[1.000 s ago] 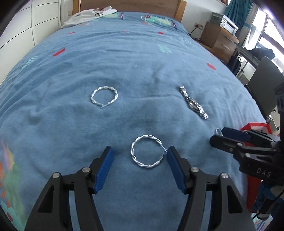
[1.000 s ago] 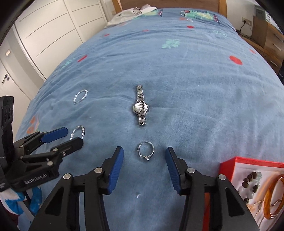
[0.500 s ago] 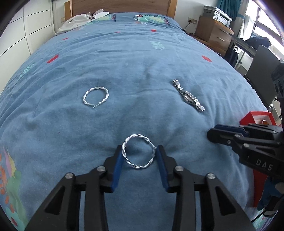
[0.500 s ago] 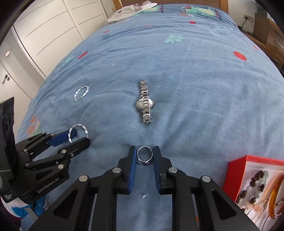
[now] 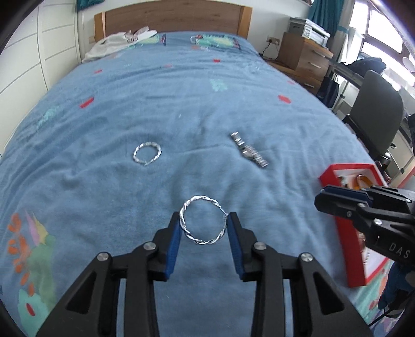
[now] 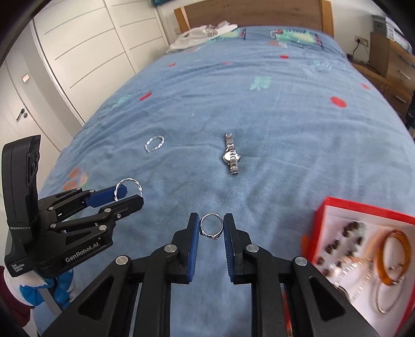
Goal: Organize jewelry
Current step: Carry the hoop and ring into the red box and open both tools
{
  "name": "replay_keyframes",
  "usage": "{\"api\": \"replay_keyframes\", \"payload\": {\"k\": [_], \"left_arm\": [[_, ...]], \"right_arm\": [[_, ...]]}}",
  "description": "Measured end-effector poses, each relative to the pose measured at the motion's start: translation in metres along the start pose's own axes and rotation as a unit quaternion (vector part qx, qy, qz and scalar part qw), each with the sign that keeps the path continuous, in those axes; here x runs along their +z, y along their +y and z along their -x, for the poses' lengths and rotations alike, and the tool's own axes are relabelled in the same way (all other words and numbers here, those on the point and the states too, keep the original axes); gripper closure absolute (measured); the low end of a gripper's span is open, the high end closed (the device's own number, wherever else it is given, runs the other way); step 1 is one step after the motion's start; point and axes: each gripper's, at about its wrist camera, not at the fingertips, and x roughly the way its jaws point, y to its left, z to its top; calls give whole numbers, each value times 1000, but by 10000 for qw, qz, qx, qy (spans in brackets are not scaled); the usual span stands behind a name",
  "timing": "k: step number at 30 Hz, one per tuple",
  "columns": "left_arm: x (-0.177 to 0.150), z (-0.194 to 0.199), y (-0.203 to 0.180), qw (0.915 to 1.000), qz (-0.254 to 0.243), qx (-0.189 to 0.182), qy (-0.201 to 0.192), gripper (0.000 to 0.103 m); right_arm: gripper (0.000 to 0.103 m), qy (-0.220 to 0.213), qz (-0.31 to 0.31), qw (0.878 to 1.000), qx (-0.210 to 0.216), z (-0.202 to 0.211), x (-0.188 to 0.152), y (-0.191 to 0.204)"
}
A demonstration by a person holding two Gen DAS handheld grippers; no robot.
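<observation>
Inspector: Noting both grips first. The left hand-held gripper (image 5: pixel 205 228) has closed its blue pads on the rim of a twisted silver hoop (image 5: pixel 203 224), which looks raised just off the bed (image 5: pixel 181 103). The right hand-held gripper (image 6: pixel 211 228) is narrowed onto a small silver ring (image 6: pixel 211 226), pads touching each side.

Onlooker: And what remains on the bed?

Inspector: A second twisted hoop (image 5: pixel 147 154) and a silver watch (image 6: pixel 231 156), well apart. The red box (image 6: pixel 363 207) sits near the right hand-held gripper, already holding a beaded piece and an orange bangle (image 6: pixel 395 255).

Onlooker: How should the carry be done?

Inspector: My judgement: hold pressure steady, since both pieces are thin and gripped only at the rim. Keep them level, move the ring across first, and release low inside the box so nothing bounces out. The hoop's loose clasp wire could snag the blanket.

Onlooker: Changes from a second ago?

Inspector: Both hand-held grippers then stood wide open around pieces lying flat. They have since closed and lifted; the view now reaches the headboard (image 5: pixel 171 18).
</observation>
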Motion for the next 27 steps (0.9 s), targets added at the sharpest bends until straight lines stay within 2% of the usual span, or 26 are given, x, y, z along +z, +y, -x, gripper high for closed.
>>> {"api": "replay_keyframes", "payload": {"k": [8, 16, 23, 27], "left_arm": [[6, 39, -62, 9982, -380, -406, -220, 70], [-7, 41, -164, 9891, -924, -1146, -38, 70], [-36, 16, -225, 9823, -1233, -1349, 411, 70], [-49, 1, -242, 9798, -1375, -1309, 631, 70]], "right_arm": [[84, -334, -154, 9988, -325, 66, -19, -28], [84, -355, -527, 9946, -823, 114, -60, -93], [84, -8, -834, 9911, -1040, 117, -99, -146], [84, 206, -892, 9906, -1016, 107, -115, -165]]}}
